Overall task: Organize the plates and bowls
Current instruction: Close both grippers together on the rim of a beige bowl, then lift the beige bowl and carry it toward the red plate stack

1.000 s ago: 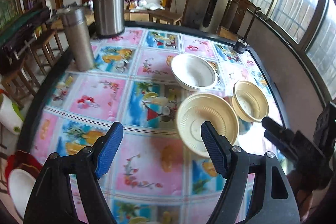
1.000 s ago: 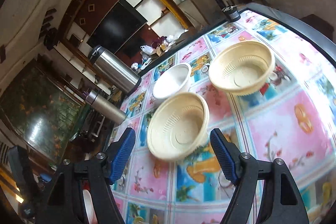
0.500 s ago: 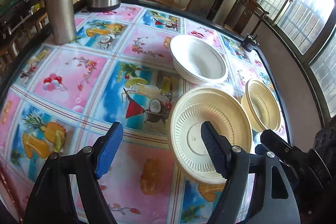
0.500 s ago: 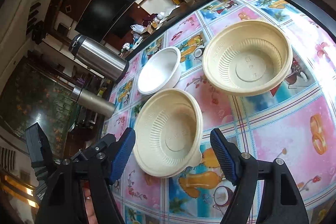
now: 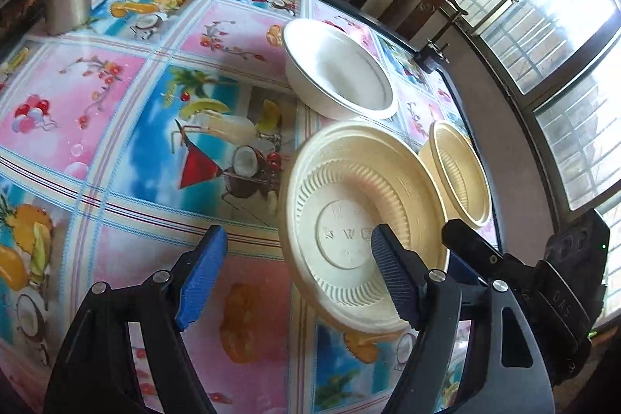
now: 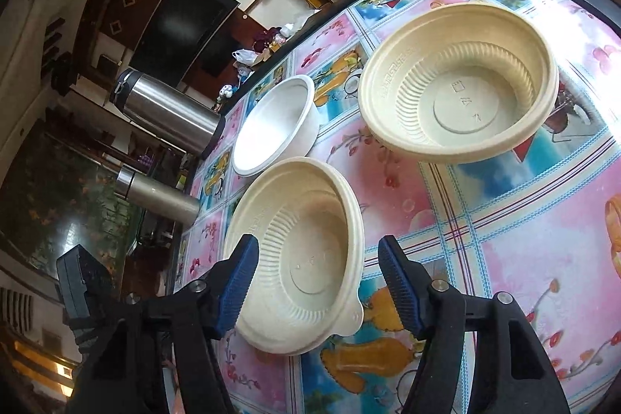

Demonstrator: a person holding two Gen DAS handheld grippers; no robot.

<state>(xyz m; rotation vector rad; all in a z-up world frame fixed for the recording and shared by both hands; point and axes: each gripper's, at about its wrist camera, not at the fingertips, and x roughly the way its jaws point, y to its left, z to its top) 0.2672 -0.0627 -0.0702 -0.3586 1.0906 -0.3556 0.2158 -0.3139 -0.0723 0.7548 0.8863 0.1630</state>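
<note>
Where both tools gape: near cream bowl (image 6: 299,255).

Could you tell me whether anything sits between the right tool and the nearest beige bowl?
Nothing visible does. The right tool is open, and the near beige bowl lies directly between its fingers, uncovered. The second beige bowl and the white bowl sit farther off on the table.

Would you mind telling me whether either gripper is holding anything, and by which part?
Nothing is held: the left gripper and right gripper are both open around the near bowl.
</note>
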